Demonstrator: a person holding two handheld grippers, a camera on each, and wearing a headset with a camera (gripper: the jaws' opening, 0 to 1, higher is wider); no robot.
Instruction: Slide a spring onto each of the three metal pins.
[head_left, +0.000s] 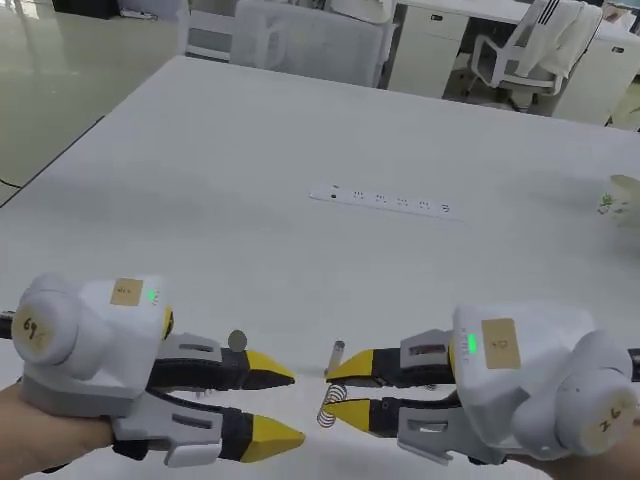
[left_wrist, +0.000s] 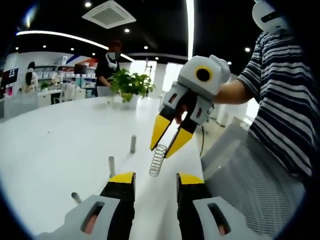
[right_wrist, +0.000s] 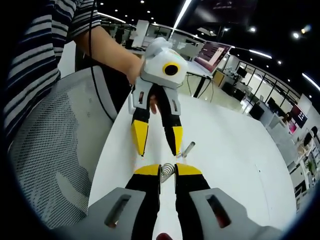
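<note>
White table (head_left: 300, 150) in an open office, chairs behind it. You're holding the right gripper (head_left: 335, 388) almost closed, with its yellow tips pinching the top end of a spring (head_left: 327, 411). The spring is hanging below the tips at a tilt. I can't tell whether its lower end is touching the table. You're keeping the left gripper (head_left: 296, 405) spread wide, gripping nothing and touching nothing.

Both grippers are lying roughly level and low over the near edge of the table. Their tips are pointing at each other, near but apart. Your hands are wrapping the white bodies from the outer sides, and a striped sleeve is showing in the gripper views.

Three pins (left_wrist: 111, 166) are standing on the table in a row, all bare. In the head view one of them is standing just beyond the right gripper's tips, close to the spring but not touching it.
</note>
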